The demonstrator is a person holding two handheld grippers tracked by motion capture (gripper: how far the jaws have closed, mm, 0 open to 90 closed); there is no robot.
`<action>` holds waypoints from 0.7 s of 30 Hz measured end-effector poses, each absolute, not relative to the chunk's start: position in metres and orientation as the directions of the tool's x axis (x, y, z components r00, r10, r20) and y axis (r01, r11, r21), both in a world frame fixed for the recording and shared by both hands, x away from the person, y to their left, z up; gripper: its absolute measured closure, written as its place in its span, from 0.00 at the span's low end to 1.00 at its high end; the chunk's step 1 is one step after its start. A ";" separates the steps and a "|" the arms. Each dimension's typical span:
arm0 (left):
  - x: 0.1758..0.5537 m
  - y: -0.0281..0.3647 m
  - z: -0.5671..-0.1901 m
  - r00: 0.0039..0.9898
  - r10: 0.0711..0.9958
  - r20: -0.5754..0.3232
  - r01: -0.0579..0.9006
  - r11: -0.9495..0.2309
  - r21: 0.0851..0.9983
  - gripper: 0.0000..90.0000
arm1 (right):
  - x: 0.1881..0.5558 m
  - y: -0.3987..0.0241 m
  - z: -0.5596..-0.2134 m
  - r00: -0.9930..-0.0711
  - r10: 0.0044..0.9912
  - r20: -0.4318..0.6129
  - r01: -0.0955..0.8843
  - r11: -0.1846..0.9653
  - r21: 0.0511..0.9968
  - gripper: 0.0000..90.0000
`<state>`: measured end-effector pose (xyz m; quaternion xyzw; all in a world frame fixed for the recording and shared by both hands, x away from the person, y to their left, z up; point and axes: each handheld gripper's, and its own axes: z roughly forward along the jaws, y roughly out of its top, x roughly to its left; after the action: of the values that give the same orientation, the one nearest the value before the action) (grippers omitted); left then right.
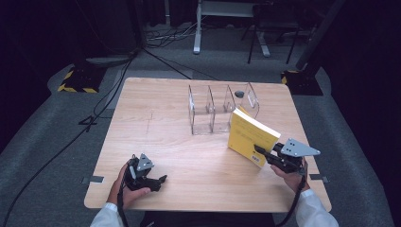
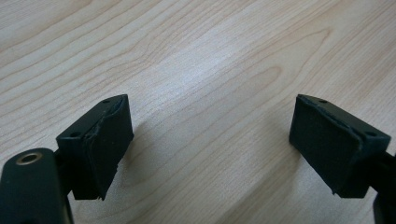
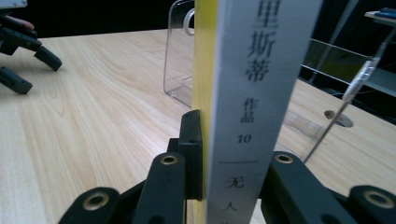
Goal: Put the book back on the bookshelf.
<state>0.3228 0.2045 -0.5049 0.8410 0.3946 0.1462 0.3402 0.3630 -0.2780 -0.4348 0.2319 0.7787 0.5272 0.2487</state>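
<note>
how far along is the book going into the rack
Done: the right gripper has the yellow book clamped and lifted, tilted, just in front of the clear rack. Left: slotting it into the rack, whose slots look empty. The left gripper waits open over the table.

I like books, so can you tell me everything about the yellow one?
The yellow paperback book has a plain yellow cover and a pale grey spine printed with dark Chinese characters and the number 10. It is closed and lifted off the light wooden table, tilted. The right tool grips it at its lower edge, black jaws shut on cover and back. It hangs just in front of the clear plastic divider rack.
</note>
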 end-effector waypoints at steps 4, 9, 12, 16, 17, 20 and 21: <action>0.322 0.204 -0.505 0.639 0.769 -0.023 0.566 -0.450 0.691 0.15 | 0.364 -0.284 -0.431 -0.751 0.643 -0.150 0.090 0.325 0.941 0.85; 0.323 0.204 -0.505 0.639 0.769 -0.023 0.566 -0.450 0.691 0.15 | 0.364 -0.291 -0.428 -0.727 0.669 -0.151 0.089 0.311 0.946 0.85; 0.323 0.204 -0.505 0.639 0.769 -0.023 0.566 -0.450 0.691 0.15 | 0.365 -0.295 -0.426 -0.711 0.687 -0.149 0.091 0.301 0.949 0.85; 0.323 0.204 -0.505 0.639 0.769 -0.023 0.566 -0.450 0.691 0.15 | 0.366 -0.300 -0.422 -0.681 0.718 -0.143 0.099 0.284 0.954 0.85; 0.323 0.204 -0.505 0.639 0.769 -0.023 0.566 -0.450 0.691 0.15 | 0.366 -0.300 -0.422 -0.681 0.718 -0.143 0.099 0.284 0.954 0.85; 0.323 0.204 -0.505 0.639 0.769 -0.023 0.566 -0.449 0.691 0.15 | 0.367 -0.301 -0.419 -0.666 0.732 -0.145 0.097 0.278 0.956 0.85; 0.323 0.204 -0.505 0.639 0.769 -0.023 0.566 -0.450 0.691 0.15 | 0.367 -0.302 -0.418 -0.661 0.736 -0.146 0.097 0.277 0.956 0.85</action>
<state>0.3225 0.2035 -0.5053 0.8384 0.3981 0.1484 0.3414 0.3672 -0.3016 -0.4176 0.2814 0.7403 0.5314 0.3005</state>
